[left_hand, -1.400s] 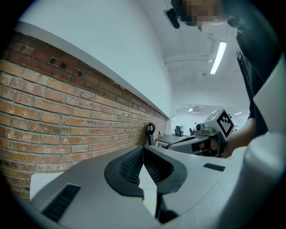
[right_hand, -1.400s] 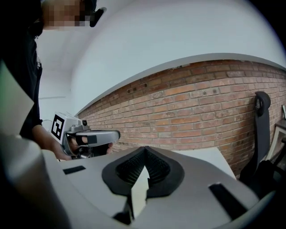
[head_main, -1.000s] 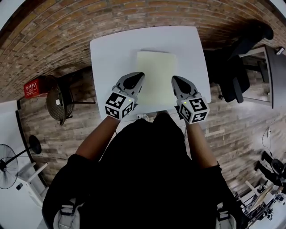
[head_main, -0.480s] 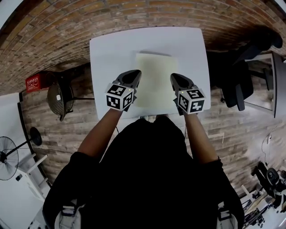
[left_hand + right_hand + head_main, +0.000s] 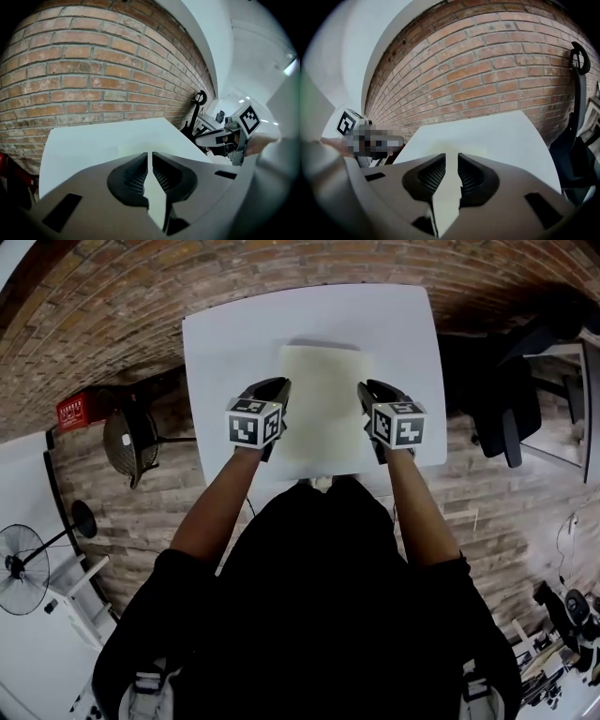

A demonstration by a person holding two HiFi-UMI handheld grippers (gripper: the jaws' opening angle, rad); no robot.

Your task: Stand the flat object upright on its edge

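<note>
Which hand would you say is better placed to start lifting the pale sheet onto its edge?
Right, narrowly: both flank the pale sheet lying flat on the table, but the right tongs have just been opening, empty, with a clear gap, while the left tongs are almost closed.

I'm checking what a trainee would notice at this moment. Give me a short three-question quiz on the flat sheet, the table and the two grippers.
1. True or false: the pale flat sheet stands upright on its edge on the white table.
2. Where are the left gripper and the right gripper? A: both at the sheet's left edge. B: one at each side edge of the sheet. C: both off the table, beside the chair.
3. What do the right gripper's jaws hold?
Key: 1 false, it lies flat on the table. 2 B. 3 nothing; the jaws stand apart and have just been opening, with nothing gripped between them.
</note>
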